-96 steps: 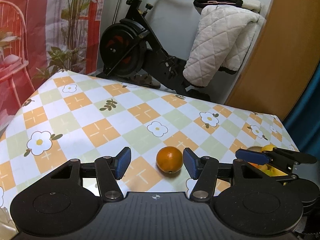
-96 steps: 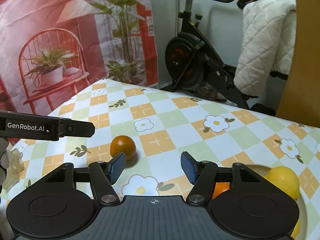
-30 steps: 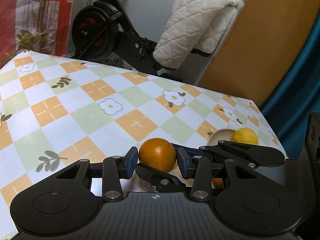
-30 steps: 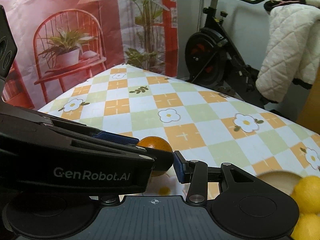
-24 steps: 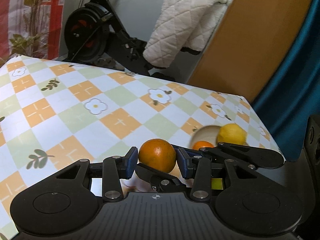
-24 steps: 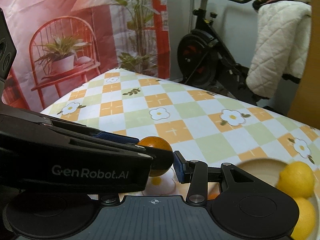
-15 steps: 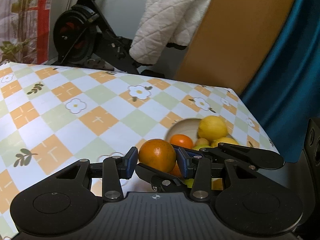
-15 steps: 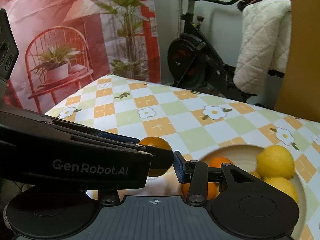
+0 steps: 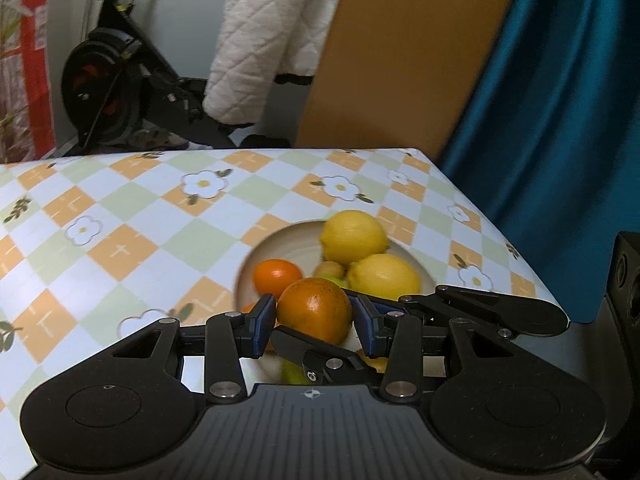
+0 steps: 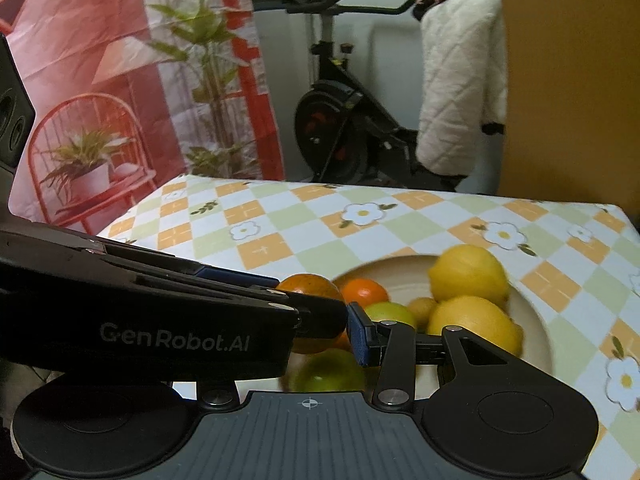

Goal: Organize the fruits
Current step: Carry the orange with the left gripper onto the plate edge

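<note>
An orange (image 9: 314, 308) sits between the blue pads of my left gripper (image 9: 314, 320), which is shut on it. The right gripper's fingers (image 9: 500, 312) reach in from the right, one behind the orange and one under its near side. In the right wrist view my right gripper (image 10: 308, 340) is shut on the same orange (image 10: 308, 285), and the left gripper's arm (image 10: 160, 320) hides its left finger. The orange hangs over the near edge of a cream plate (image 9: 256, 256) holding two lemons (image 9: 352, 236), a small orange (image 9: 276, 276) and green fruit (image 10: 328, 372).
The plate (image 10: 536, 320) stands near the right end of a table with a checked flower cloth (image 9: 120, 240). Behind the table are an exercise bike (image 9: 108, 92) with a white quilt (image 9: 272, 40), an orange-brown panel (image 9: 400, 60) and a blue curtain (image 9: 560, 120).
Both grippers, first open around the orange on the cloth, closed on it. Over the last second they carried it to the right until it hung over the plate of fruit.
</note>
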### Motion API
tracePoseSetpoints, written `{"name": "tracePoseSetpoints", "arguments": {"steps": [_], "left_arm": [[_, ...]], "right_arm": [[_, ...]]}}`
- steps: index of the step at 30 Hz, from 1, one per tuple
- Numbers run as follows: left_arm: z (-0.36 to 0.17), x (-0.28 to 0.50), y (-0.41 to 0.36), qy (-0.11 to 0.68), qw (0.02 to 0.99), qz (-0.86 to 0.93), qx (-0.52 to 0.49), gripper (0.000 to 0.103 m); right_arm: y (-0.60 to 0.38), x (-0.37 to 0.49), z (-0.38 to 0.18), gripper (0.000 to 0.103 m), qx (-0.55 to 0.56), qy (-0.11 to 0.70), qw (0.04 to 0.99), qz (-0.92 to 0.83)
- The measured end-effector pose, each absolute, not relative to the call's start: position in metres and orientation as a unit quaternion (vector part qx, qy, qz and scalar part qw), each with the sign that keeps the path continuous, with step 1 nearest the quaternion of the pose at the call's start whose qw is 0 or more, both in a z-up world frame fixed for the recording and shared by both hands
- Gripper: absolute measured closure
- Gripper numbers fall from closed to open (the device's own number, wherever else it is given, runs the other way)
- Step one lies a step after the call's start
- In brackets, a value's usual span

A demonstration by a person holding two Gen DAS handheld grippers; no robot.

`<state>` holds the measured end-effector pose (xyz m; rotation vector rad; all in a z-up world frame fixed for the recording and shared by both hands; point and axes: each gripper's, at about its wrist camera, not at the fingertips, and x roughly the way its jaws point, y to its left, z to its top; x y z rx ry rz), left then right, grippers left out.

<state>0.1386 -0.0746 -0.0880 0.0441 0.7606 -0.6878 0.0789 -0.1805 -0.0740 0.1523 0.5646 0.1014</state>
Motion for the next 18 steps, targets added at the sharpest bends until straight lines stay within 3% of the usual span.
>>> {"name": "tracePoseSetpoints", "arguments": {"steps": [18], "left_arm": [[-0.096,0.117,-0.130,0.371,0.844,-0.382,0.058,0.058]], "right_arm": [[-0.230,0.041,-0.082,0.064,0.099,0.275,0.956,-0.007]]}}
